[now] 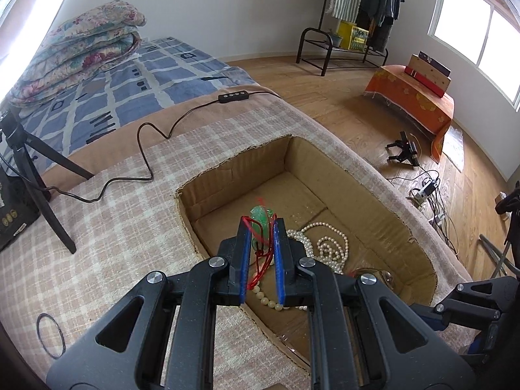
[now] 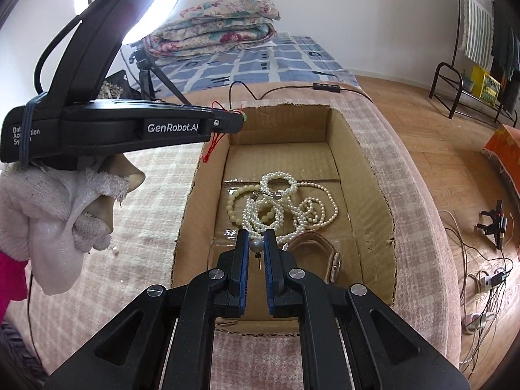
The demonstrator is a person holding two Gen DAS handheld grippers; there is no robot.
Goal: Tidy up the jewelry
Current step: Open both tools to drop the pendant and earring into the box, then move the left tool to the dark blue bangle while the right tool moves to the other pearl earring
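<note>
While both grippers hang over the cardboard box, here's how it looks to me:

Landmark: the cardboard box, open top, sitting on the checked blanket; everything below is placed relative to it.

Left gripper: fingers narrowed onto a green pendant on a red cord, held above the box's near-left part. The cord dangles down toward the box floor.

Right gripper: fingers pinched on a small grey pearl earring, its pin pointing down, just above the near end of the box.

Already in the box: a tangle of pearl necklaces mid-floor, a cream bead bracelet on its left side, and a watch with a brown strap at the near-right.

Key relation: both pieces are straight above the box floor, so it's down from the fingers. The pendant's long axis runs along the fingers, pointing toward the far wall. The right one looks lower and closer to the floor, I'd guess.

Outside the box: a tiny white bead and a black ring lie on the blanket to the left.

Risk, my guess: the cord could snag on the fingers when they open.
</note>
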